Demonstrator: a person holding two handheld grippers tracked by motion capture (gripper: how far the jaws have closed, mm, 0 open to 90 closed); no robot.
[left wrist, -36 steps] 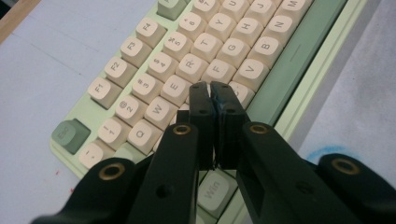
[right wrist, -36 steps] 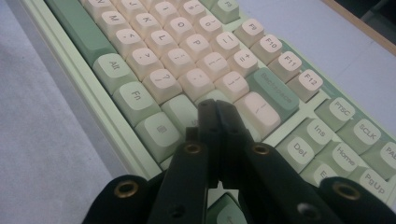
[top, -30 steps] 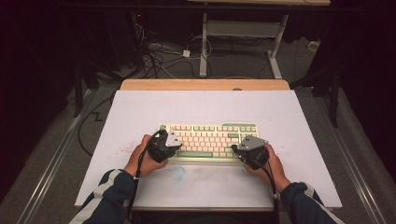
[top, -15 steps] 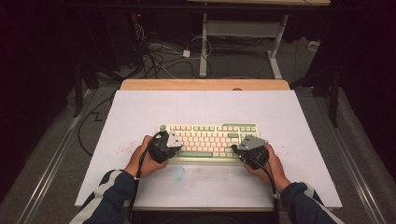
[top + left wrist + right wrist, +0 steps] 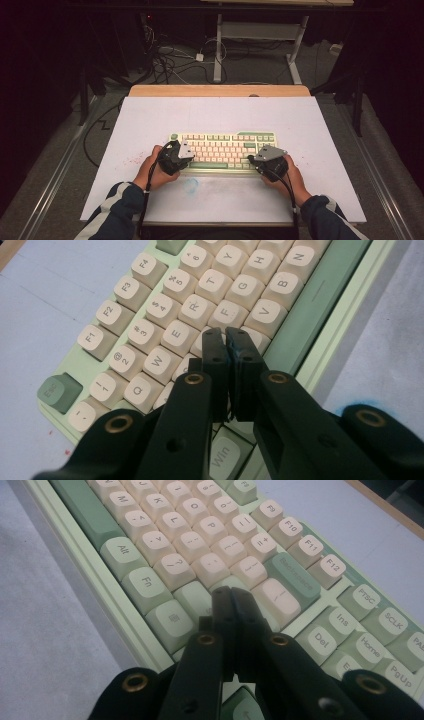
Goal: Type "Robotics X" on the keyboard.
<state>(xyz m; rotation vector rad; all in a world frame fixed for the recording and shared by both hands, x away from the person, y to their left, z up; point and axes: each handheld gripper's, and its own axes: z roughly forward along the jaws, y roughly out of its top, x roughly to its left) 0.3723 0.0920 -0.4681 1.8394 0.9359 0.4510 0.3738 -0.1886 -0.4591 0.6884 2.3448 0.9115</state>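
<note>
A cream and green keyboard (image 5: pixel 222 150) lies flat in the middle of the white mat (image 5: pixel 220 117). My left gripper (image 5: pixel 176 156) is over its left end, and in the left gripper view the keyboard (image 5: pixel 200 305) runs under my shut left gripper (image 5: pixel 225 335), whose tips hover above the keys near D and C. My right gripper (image 5: pixel 267 160) sits at the keyboard's right end. In the right gripper view the shut right gripper (image 5: pixel 229 596) hangs just over the green keys of the keyboard (image 5: pixel 210 545) near the shift and enter area. Neither holds anything.
A wooden strip (image 5: pixel 220 90) borders the mat's far edge. A faint blue smudge (image 5: pixel 190 185) marks the mat in front of the keyboard. Cables (image 5: pixel 175 57) and a desk frame (image 5: pixel 260 35) stand on the floor beyond the table.
</note>
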